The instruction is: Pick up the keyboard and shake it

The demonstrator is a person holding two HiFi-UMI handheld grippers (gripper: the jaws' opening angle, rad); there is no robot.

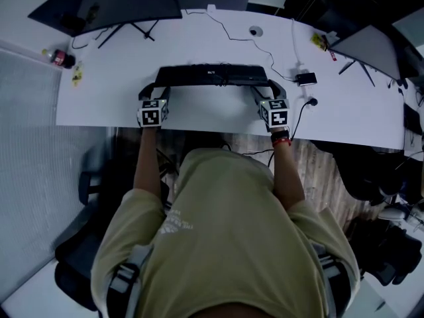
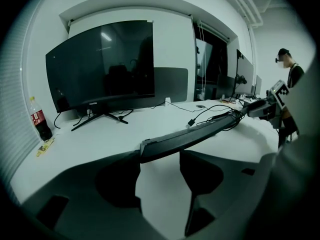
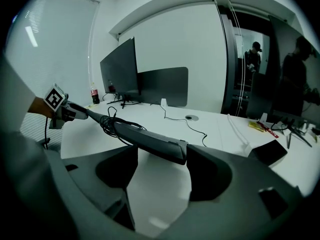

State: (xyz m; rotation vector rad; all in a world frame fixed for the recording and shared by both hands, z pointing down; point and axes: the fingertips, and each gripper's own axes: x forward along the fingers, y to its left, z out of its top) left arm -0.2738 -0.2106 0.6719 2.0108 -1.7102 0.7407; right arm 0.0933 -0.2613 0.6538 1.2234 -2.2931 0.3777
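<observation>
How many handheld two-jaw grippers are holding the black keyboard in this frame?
2. The left gripper clamps the left end of the black keyboard; the right gripper clamps its right end, lifting it above the white desk. Neither is hidden.

**A:** How is the light?

**B:** Dim and cool, with a blue-green cast. In the head view the white tabletop [image 1: 212,38] is the brightest area and evenly lit. The keyboard [image 1: 212,75] throws a soft, faint shadow toward the tabletop's near edge.

**A:** Any glare or distortion?

**B:** The left gripper view and right gripper view are fisheye, so straight lines bow and the corners fall to black. The monitor [image 2: 100,64] screen shows dull reflections of the room. The left claw [image 2: 161,156] and right claw [image 3: 162,151] are dark, soft-edged shapes along the bottom, too close to be sharp. Things at the tabletop's far edge look slightly hazy.
</observation>
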